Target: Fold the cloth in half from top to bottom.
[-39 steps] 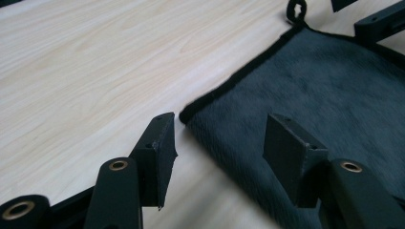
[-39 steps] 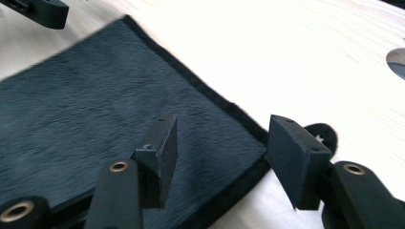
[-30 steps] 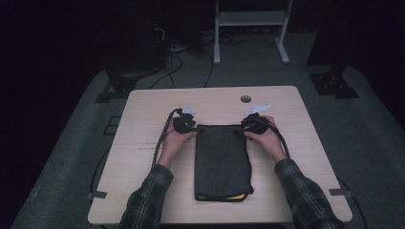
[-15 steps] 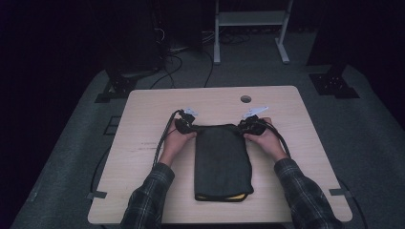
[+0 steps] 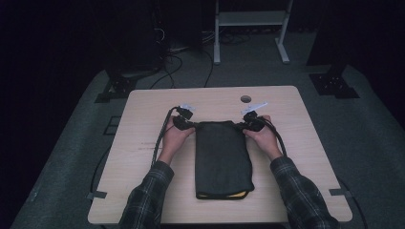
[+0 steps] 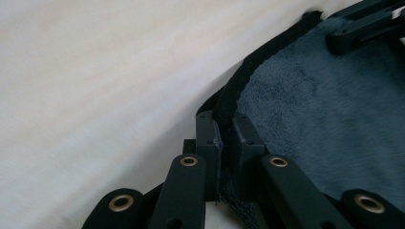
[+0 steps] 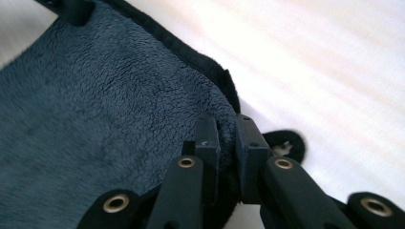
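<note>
A dark folded fleece cloth (image 5: 223, 157) lies lengthwise on the wooden table (image 5: 143, 143), with a yellow edge (image 5: 224, 194) peeking out at its near end. My left gripper (image 5: 190, 125) sits at the cloth's far left corner. In the left gripper view its jaws (image 6: 227, 125) have just been closing and now pinch the cloth's black hem (image 6: 325, 109). My right gripper (image 5: 244, 126) is at the far right corner. Its jaws (image 7: 227, 125) have likewise just been closing and clamp the fleece (image 7: 95, 109) at that corner. Both hands rest flat on the table.
A round cable hole (image 5: 245, 98) lies near the table's far edge. Black cables (image 5: 160, 138) trail from the left gripper over the table's left side. A white stand (image 5: 248, 28) and dark equipment occupy the floor beyond.
</note>
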